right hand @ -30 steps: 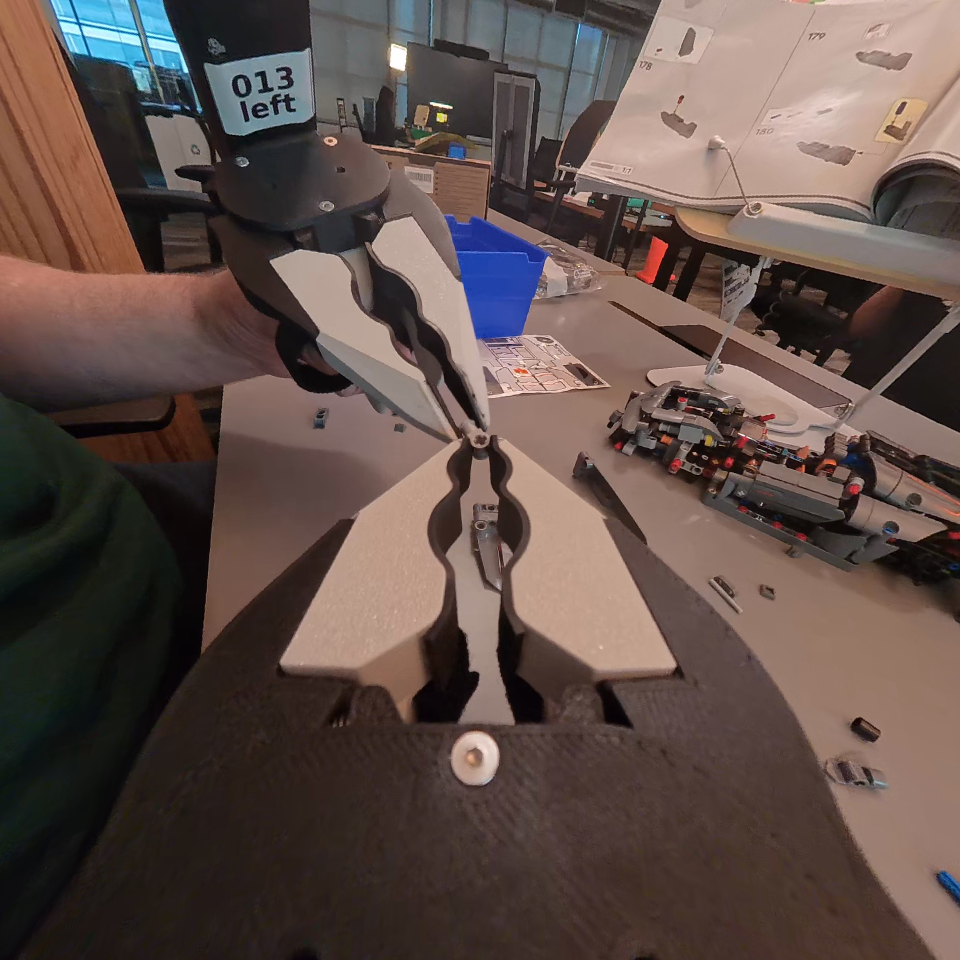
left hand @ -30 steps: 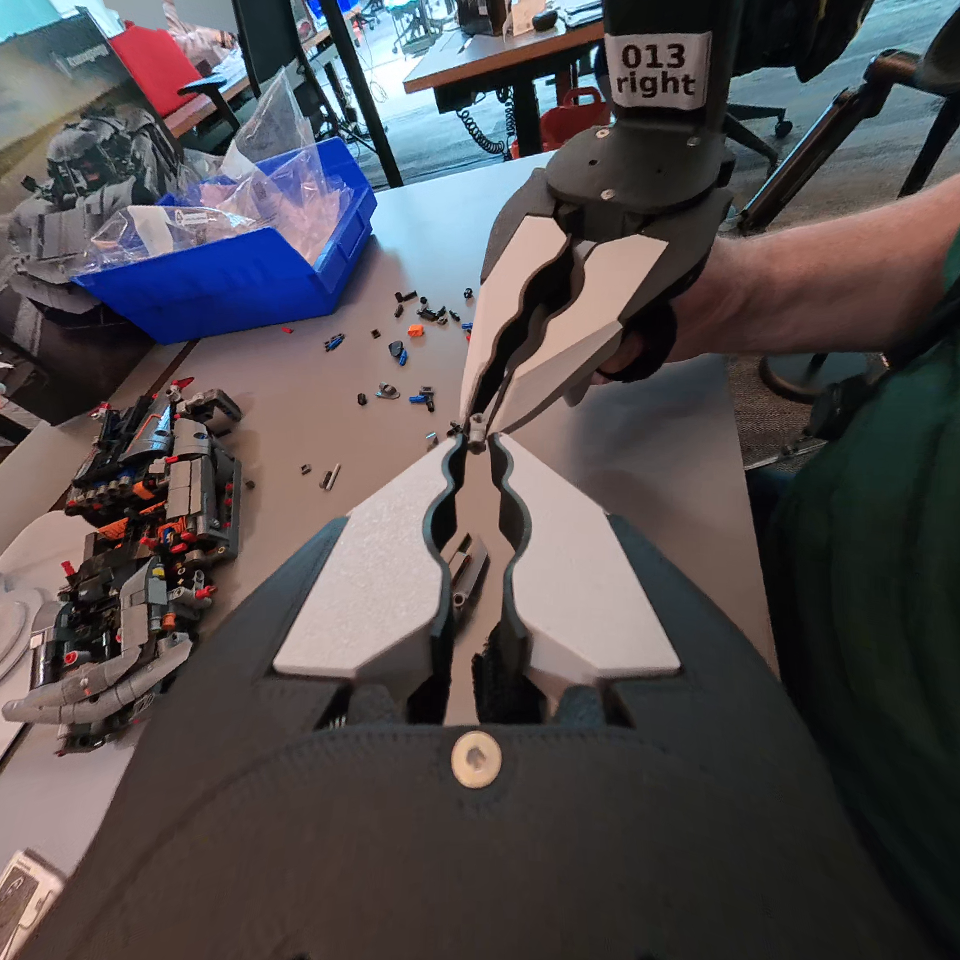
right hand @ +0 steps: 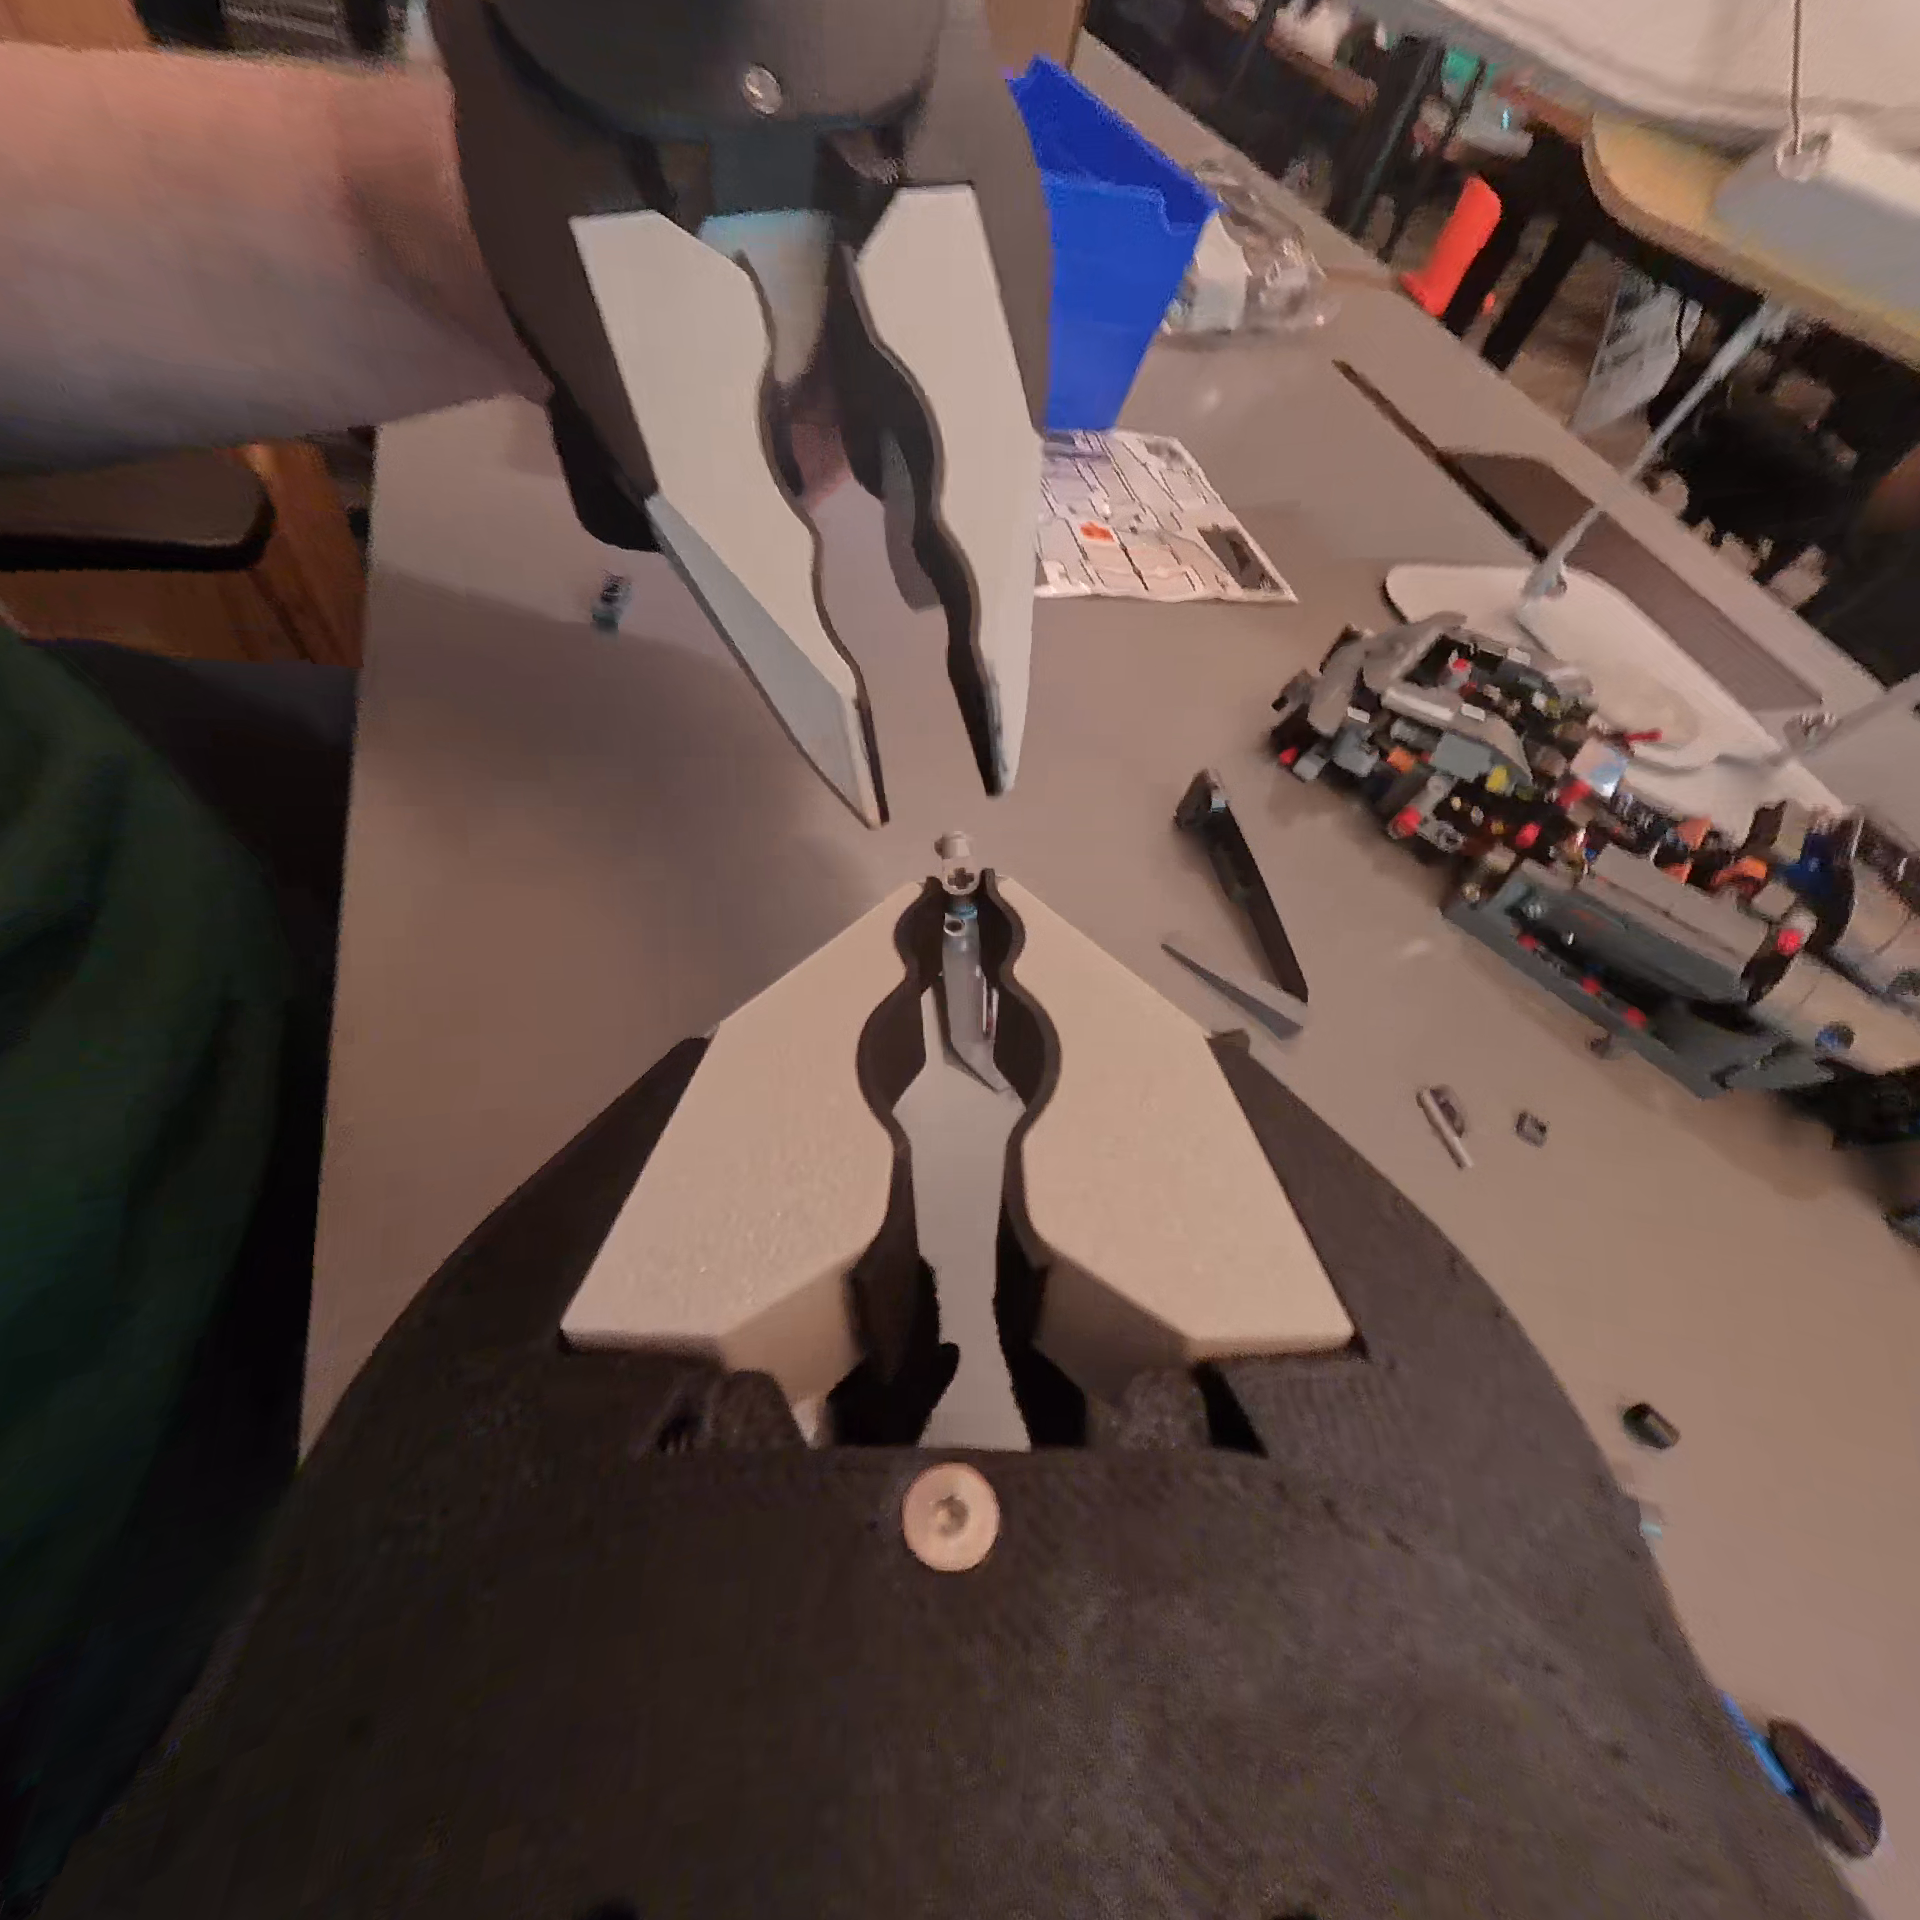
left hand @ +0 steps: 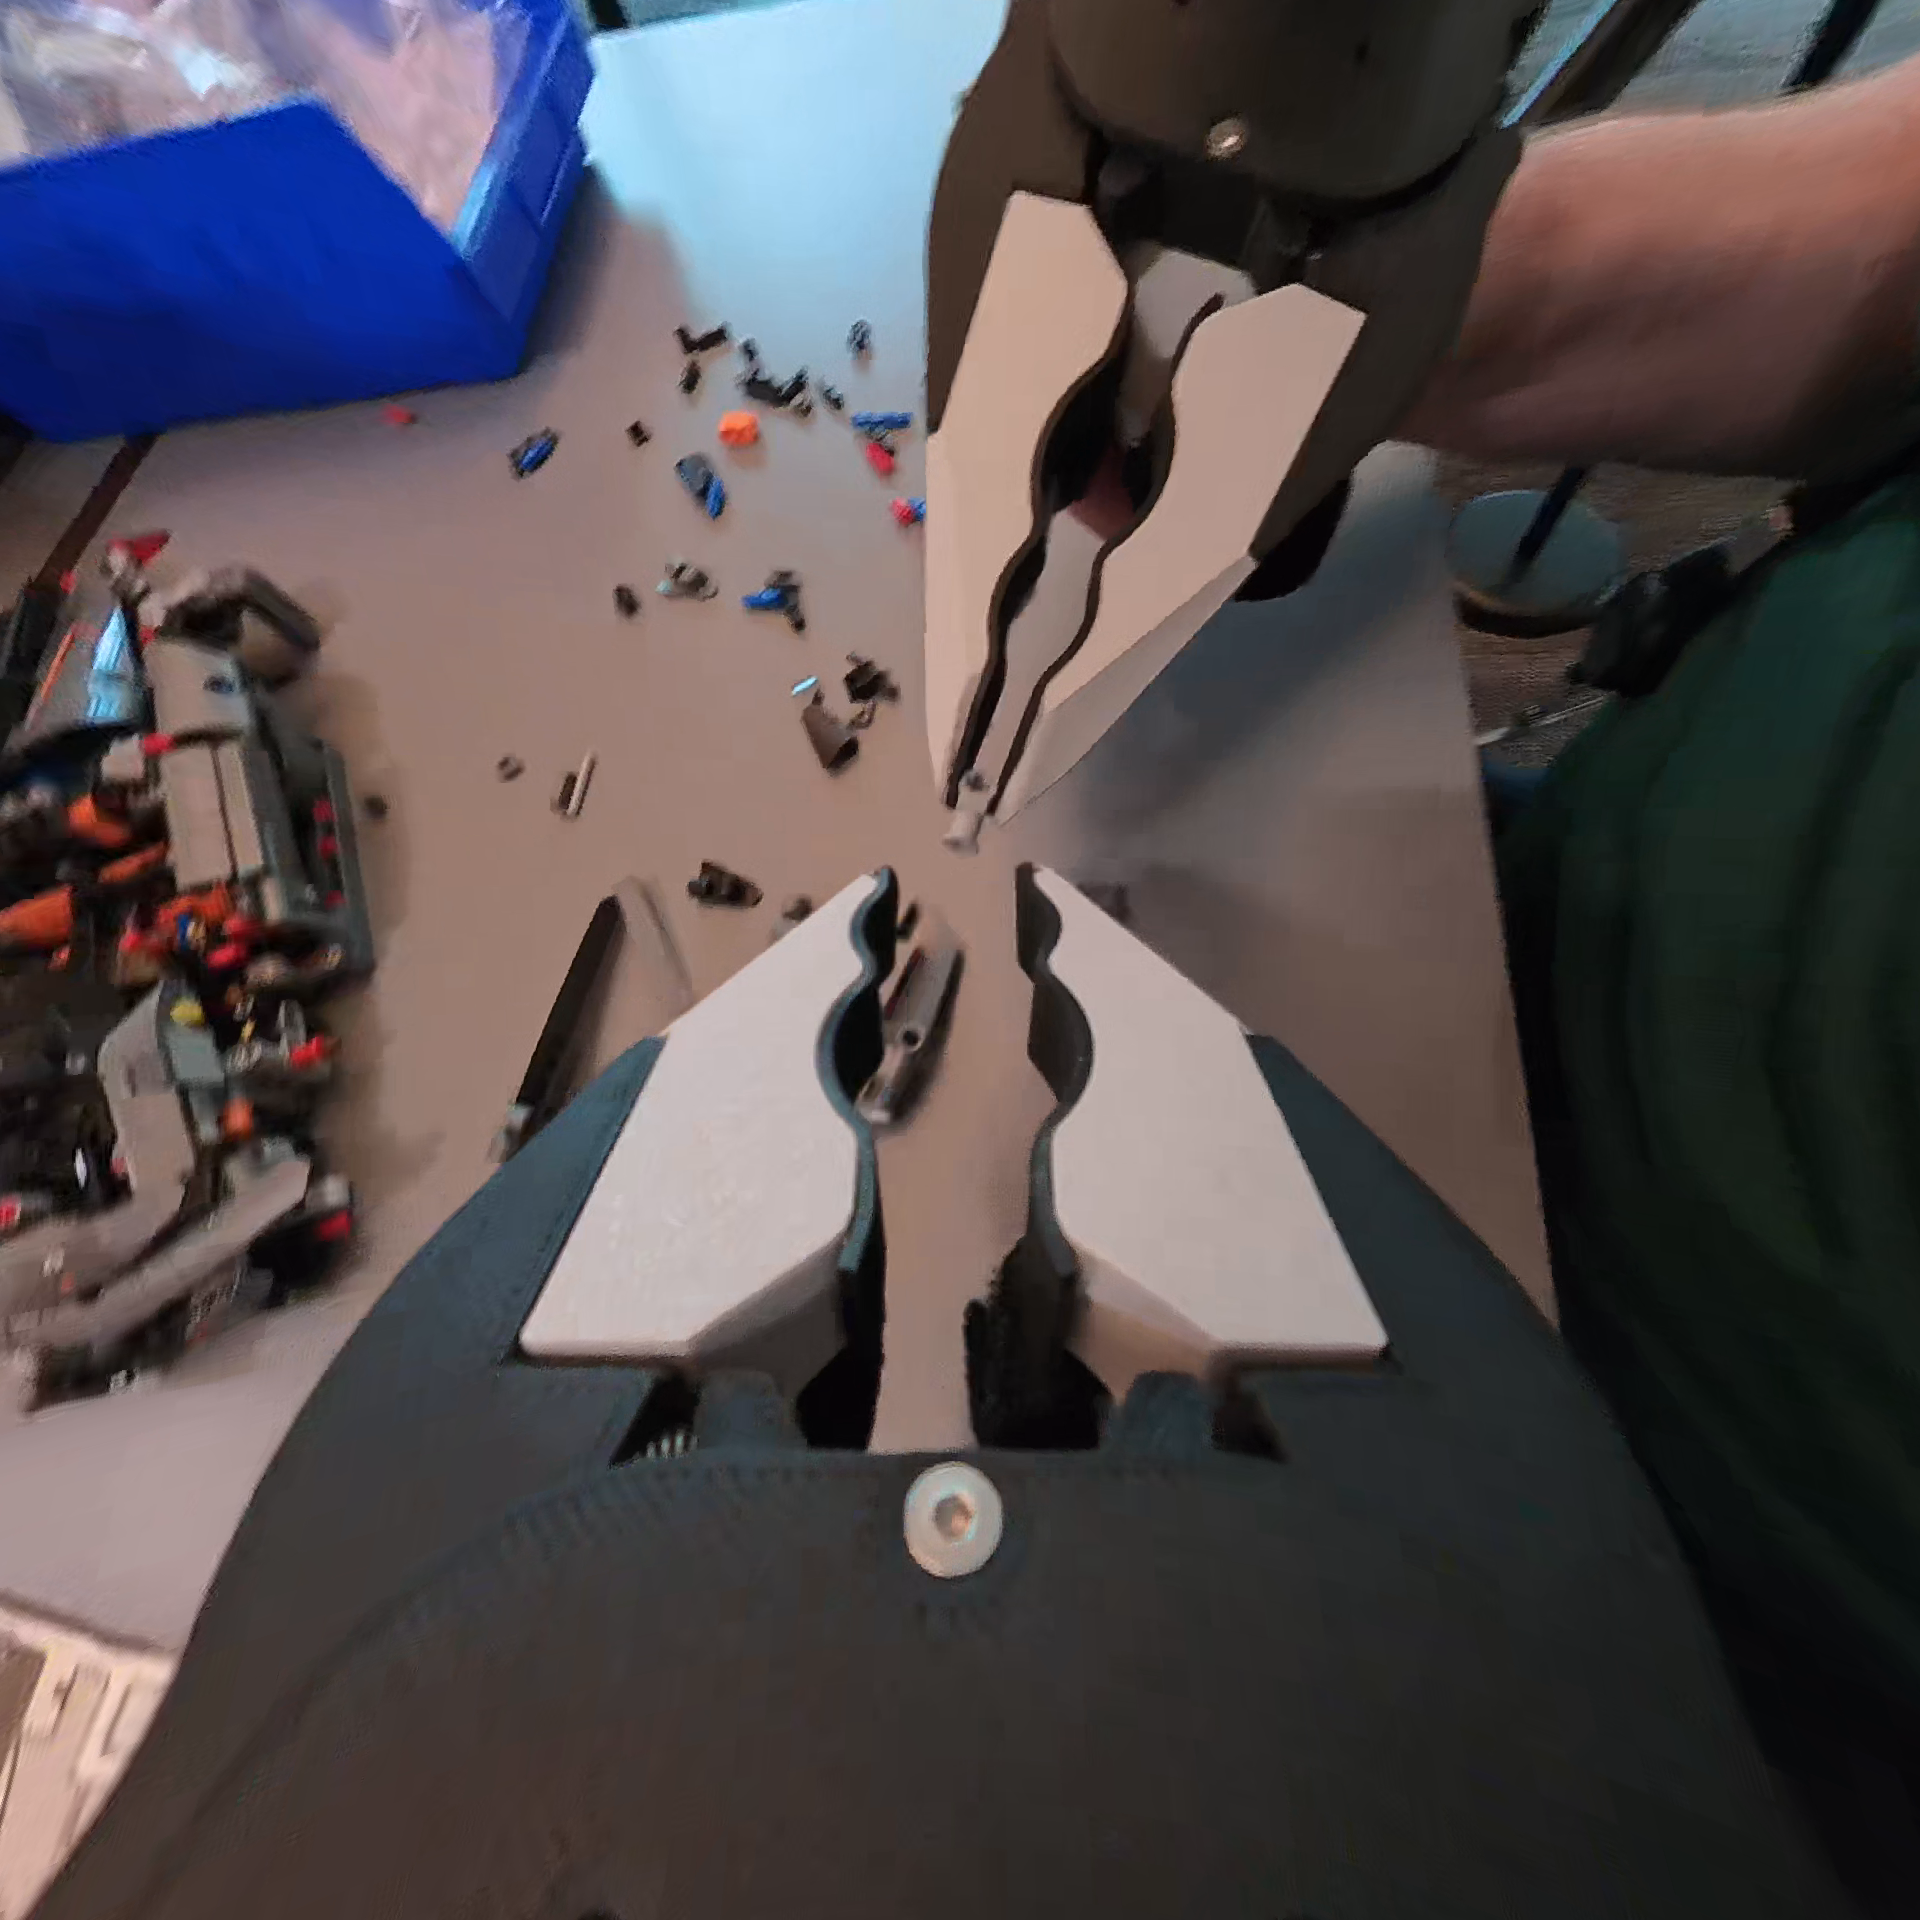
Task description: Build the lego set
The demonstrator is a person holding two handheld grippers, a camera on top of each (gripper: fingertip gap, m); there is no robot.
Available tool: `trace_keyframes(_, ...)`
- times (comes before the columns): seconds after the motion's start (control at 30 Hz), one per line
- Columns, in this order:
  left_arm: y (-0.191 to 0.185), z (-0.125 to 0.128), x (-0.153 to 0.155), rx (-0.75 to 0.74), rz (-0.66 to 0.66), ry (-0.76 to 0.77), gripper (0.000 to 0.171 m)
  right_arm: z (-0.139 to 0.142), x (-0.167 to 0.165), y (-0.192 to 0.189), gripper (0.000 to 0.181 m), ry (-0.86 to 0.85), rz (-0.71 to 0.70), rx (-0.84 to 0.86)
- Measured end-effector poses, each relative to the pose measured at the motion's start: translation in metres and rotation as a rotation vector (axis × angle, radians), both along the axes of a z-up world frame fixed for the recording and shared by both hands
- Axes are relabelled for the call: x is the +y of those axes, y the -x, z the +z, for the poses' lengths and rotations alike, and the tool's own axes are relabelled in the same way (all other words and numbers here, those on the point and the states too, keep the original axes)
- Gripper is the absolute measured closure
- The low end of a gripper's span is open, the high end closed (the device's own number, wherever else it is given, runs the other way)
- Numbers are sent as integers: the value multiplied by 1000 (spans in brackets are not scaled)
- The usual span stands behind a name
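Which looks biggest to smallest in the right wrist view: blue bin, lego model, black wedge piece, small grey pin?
1. Lego model
2. Blue bin, partly hidden by the left claw, so unsure against the model
3. Black wedge piece
4. Small grey pin

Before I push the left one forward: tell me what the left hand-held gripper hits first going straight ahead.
Most likely the small grey pin sticking out of the right hand-held gripper, which faces the open left hand-held gripper tip to tip. Depth is uncertain; the two seem slightly offset.
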State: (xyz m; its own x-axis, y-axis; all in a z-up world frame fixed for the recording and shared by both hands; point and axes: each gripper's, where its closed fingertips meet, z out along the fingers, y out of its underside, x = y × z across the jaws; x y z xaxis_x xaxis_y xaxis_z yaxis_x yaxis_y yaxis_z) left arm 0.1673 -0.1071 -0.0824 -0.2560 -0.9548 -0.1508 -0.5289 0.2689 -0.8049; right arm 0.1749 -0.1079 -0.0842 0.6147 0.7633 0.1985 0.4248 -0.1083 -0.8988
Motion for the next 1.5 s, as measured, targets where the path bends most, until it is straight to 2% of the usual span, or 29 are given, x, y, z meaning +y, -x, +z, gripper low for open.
trace_keyframes(0.1, 11, -18, 24, 65, 111, -16, 147, -18, 13, -4, 177, 112, -63, 5)
trace_keyframes(0.2, 19, -38, 36, 138, 152, -34, 142, -35, 21, 0, 177, 202, -84, -5)
trace_keyframes(0.37, 15, -53, 38, 161, 127, -11, 142, -51, 31, 1, 178, 287, -122, -43)
trace_keyframes(0.5, 14, -66, 43, 213, 111, -61, 143, -59, 33, 1, 178, 332, -139, -62)
trace_keyframes(0.67, 10, -69, 41, 209, 78, -45, 146, -68, 34, 1, 178, 365, -155, -91)
trace_keyframes(0.93, 9, -71, 37, 214, 58, -59, 150, -65, 36, -5, 178, 362, -169, -68)
trace_keyframes(1.13, 7, -67, 38, 192, 74, -42, 141, -64, 36, -9, 178, 367, -155, -42)
trace_keyframes(1.3, 7, -75, 36, 227, 56, -48, 148, -66, 36, -6, 178, 372, -127, -51)
trace_keyframes(1.5, 4, -77, 35, 233, 48, -52, 149, -65, 36, -8, 178, 372, -119, -30)
